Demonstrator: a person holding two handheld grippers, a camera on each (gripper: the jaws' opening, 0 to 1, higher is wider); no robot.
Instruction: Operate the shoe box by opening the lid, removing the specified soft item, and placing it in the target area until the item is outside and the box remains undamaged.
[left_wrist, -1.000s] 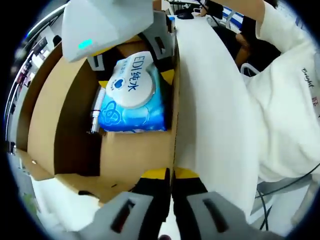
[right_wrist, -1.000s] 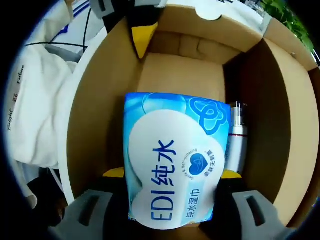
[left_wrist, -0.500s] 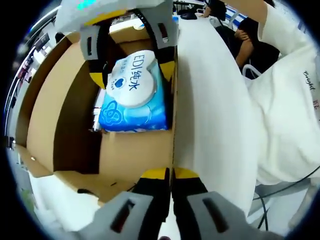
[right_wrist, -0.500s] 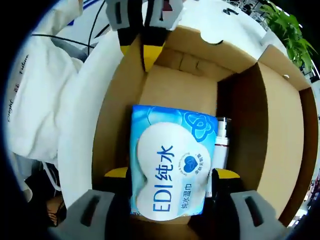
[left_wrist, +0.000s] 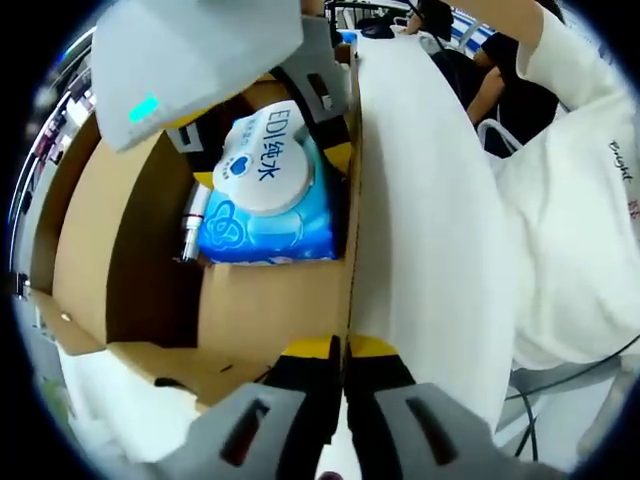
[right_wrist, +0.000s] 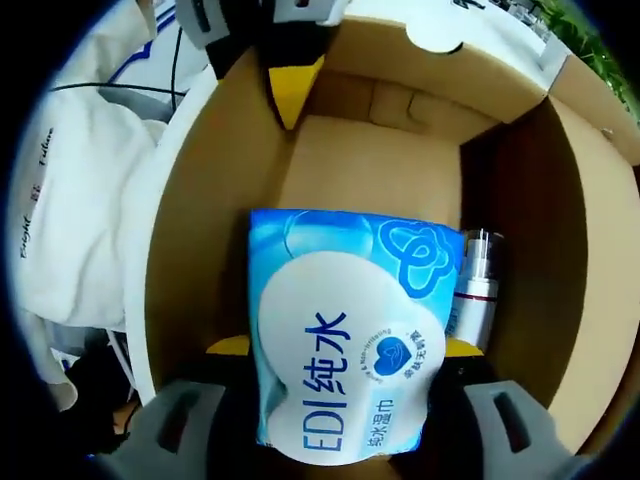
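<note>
Ahead, in the left gripper view, left gripper (left_wrist: 344, 352) fingers pressed together on the shoe box (left_wrist: 262, 310) wall edge; blue wipes pack (left_wrist: 266, 195) lay beyond, inside, silver tube (left_wrist: 192, 218) beside it. Then, in the right gripper view, right gripper (right_wrist: 345, 352) fingers spread, straddling the wipes pack (right_wrist: 345, 335), tube (right_wrist: 470, 295) just outside one fingertip.

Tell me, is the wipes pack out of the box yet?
Not yet. Done: the box is open, and the left claw is shut on its side wall. In hand: the right claw straddles the wipes pack, which lies on the box floor beside a small bottle. Left: lifting the pack out and setting it down outside.
</note>
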